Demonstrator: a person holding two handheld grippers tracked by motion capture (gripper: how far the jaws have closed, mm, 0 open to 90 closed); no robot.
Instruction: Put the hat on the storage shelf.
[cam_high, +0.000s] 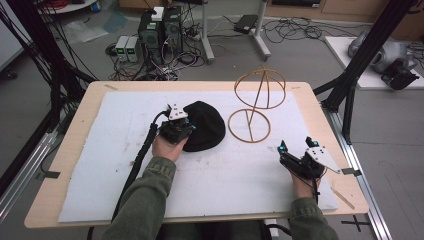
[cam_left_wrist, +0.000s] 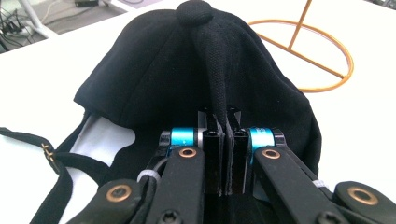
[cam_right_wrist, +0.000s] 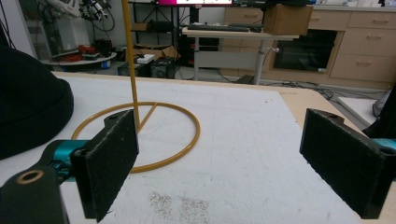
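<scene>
Left gripper (cam_left_wrist: 226, 140): fingers clamped together on a pinched fold of the black cap (cam_left_wrist: 187, 70), which lies on the white mat (cam_high: 225, 175) covering the table, just beside the yellow wire stand (cam_high: 256, 107). Right gripper (cam_right_wrist: 219, 158): fingers wide apart, gripping nothing, low over the mat.

A black cap (cam_high: 202, 126) lies on the white mat (cam_high: 125, 165) near the middle of the table (cam_high: 80, 107), and the left gripper (cam_high: 179, 129) sits at the cap's left edge, held by a hand in a green sleeve (cam_high: 145, 200). Just right of the cap stands a yellow wire stand (cam_high: 256, 106), its ring base on the mat and its round frame rising at the far side. The right gripper (cam_high: 295, 145) rests on the mat at the near right, well apart from both, its jaws spread.
</scene>
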